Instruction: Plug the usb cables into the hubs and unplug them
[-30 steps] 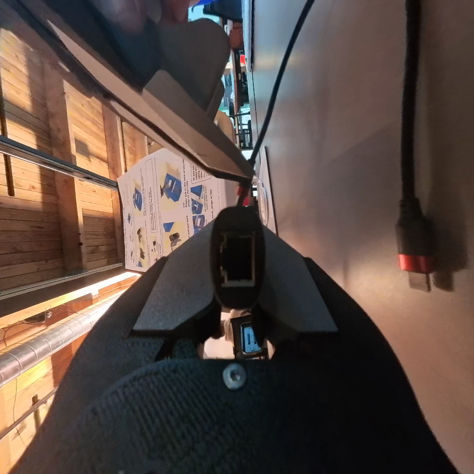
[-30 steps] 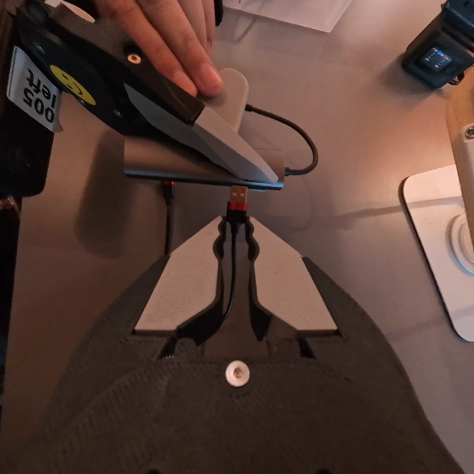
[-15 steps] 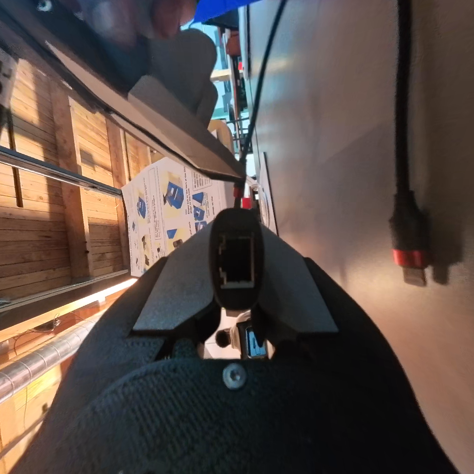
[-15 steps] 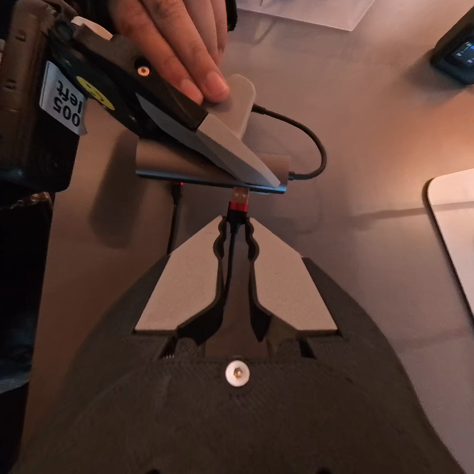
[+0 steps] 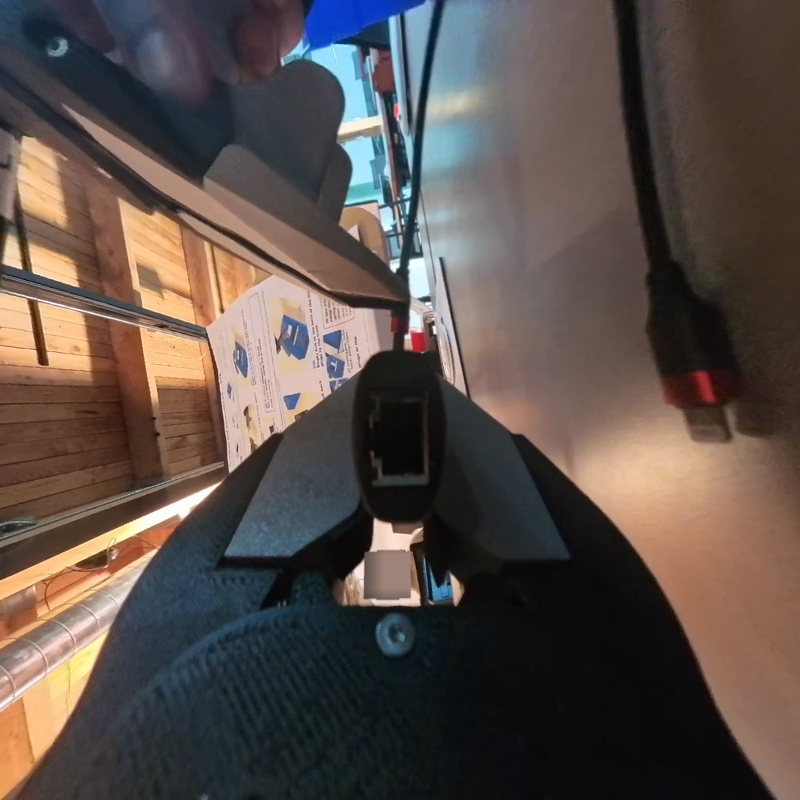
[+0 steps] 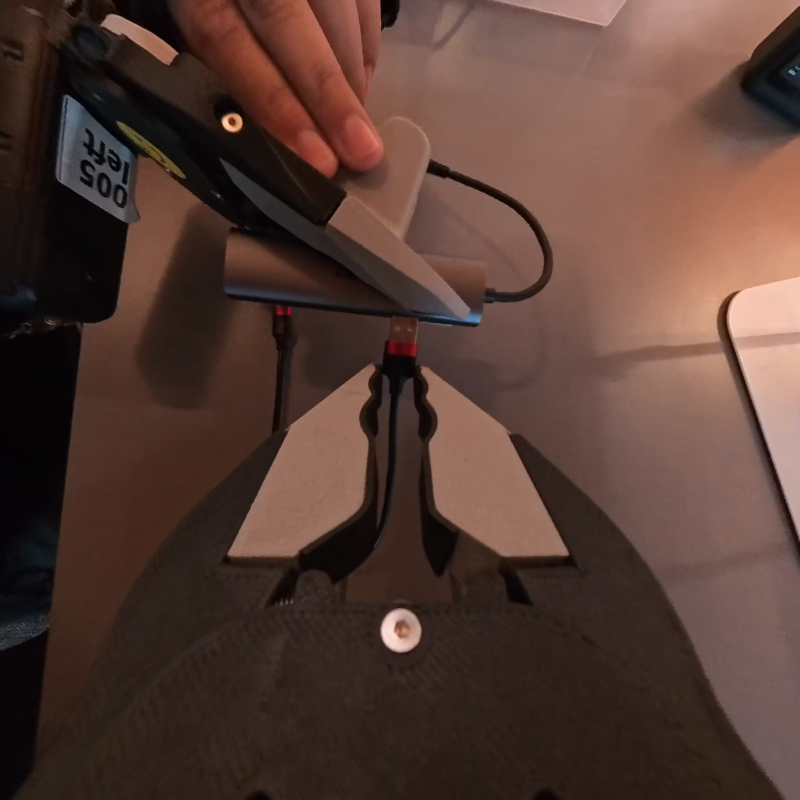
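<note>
hub (image 6: 277, 277): smooth matt grey metal-looking shell, dark plastic end face (image 5: 398, 450). usb plug (image 6: 402, 331): shiny metal tip, glossy red collar, black matt plastic boot. second plug (image 5: 697, 389) same finish, lying on the desk (image 6: 606, 216), which is smooth grey with a soft satin sheen. right gripper (image 6: 400, 368): pale grey fingers (image 6: 476, 489), fine grainy matt print; body dark plastic with ribbed layer lines, bright metal screw (image 6: 400, 635). left gripper (image 5: 398, 433) same dark textured print. wall (image 5: 65, 389): rough bare wood planks. instruction sheet (image 5: 277, 359): matt paper. pad (image 6: 775, 389) at desk's right edge: smooth white.
</note>
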The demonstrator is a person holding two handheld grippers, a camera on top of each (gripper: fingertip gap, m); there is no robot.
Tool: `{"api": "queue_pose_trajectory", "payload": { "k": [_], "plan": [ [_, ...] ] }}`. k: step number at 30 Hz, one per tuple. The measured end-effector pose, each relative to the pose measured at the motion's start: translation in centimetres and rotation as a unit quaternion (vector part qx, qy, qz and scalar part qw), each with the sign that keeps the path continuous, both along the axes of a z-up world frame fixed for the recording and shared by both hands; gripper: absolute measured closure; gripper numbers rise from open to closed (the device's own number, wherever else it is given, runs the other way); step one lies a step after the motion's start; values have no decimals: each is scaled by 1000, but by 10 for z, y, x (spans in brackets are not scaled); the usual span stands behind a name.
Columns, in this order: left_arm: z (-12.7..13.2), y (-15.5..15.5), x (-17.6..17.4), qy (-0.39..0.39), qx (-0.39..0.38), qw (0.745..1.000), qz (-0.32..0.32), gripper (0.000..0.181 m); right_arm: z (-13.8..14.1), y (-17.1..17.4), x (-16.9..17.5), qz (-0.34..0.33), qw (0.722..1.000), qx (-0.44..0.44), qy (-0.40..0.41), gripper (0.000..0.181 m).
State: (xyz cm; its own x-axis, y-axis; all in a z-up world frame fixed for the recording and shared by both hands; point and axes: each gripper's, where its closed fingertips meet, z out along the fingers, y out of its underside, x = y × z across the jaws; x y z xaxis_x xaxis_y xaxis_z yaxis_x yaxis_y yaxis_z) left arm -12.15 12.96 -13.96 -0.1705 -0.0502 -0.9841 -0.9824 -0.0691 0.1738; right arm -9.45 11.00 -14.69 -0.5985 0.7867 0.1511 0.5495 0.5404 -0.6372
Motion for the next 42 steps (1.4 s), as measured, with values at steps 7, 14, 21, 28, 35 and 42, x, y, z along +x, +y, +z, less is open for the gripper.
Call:
{"api": "queue_pose_trajectory", "payload": {
  "k": [7, 14, 21, 28, 35, 42],
  "plan": [
    [-6, 2, 2, 19, -7, 1000, 0, 165, -12, 1, 0, -3, 999, 26, -20, 170],
    [-10, 3, 1, 48, -6, 999, 6, 166, -10, 3, 2, -4, 999, 37, -17, 170],
    [-7, 2, -1, 21, -7, 1000, 10, 166, -6, 2, -1, -4, 1000, 22, -3, 170],
    [-6, 2, -4, 17, -9, 1000, 12, 166, -4, 2, -3, -4, 1000, 14, 2, 170],
    [-6, 3, -10, -6, -15, 1000, 20, 166, -12, 7, -5, -15, 1000, 4, -6, 170],
    [-11, 2, -18, -10, -29, 999, 28, 166, -40, 11, -8, -18, 999, 7, -42, 169]
  ]
}}
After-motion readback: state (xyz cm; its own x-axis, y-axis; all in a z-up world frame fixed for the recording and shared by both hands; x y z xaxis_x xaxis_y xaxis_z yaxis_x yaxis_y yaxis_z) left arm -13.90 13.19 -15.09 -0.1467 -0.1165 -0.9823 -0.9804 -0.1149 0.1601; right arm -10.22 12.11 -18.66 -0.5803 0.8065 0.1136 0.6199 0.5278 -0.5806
